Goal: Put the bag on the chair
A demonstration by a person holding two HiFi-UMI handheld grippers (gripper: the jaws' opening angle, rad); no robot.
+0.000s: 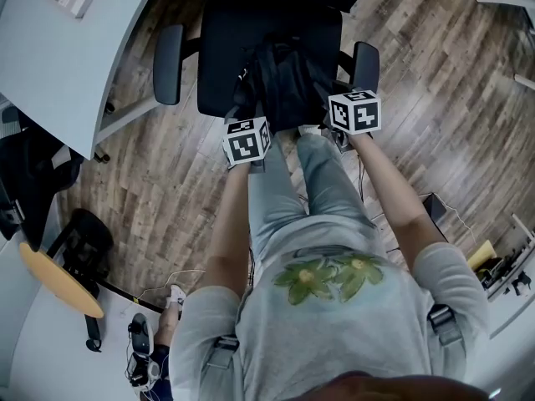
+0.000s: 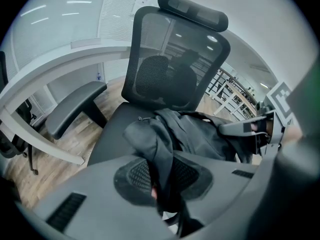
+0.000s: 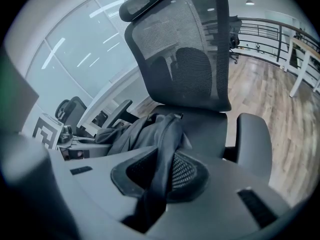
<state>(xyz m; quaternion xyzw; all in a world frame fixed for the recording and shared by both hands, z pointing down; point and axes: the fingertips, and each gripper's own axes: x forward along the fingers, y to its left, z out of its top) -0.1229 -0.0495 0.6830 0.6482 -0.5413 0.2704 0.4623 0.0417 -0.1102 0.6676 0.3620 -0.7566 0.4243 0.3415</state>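
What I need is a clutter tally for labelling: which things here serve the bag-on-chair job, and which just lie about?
Job: bag, clamped by left gripper and right gripper; chair under it.
Lying about: white desk; yellow round top.

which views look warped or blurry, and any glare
Head view: sharp, evenly lit, black bag loses detail on the black chair. Left gripper view: fisheye bend, dark corners, left tool blurred up close. Right gripper view: same bend, bright streaks on the glass wall.
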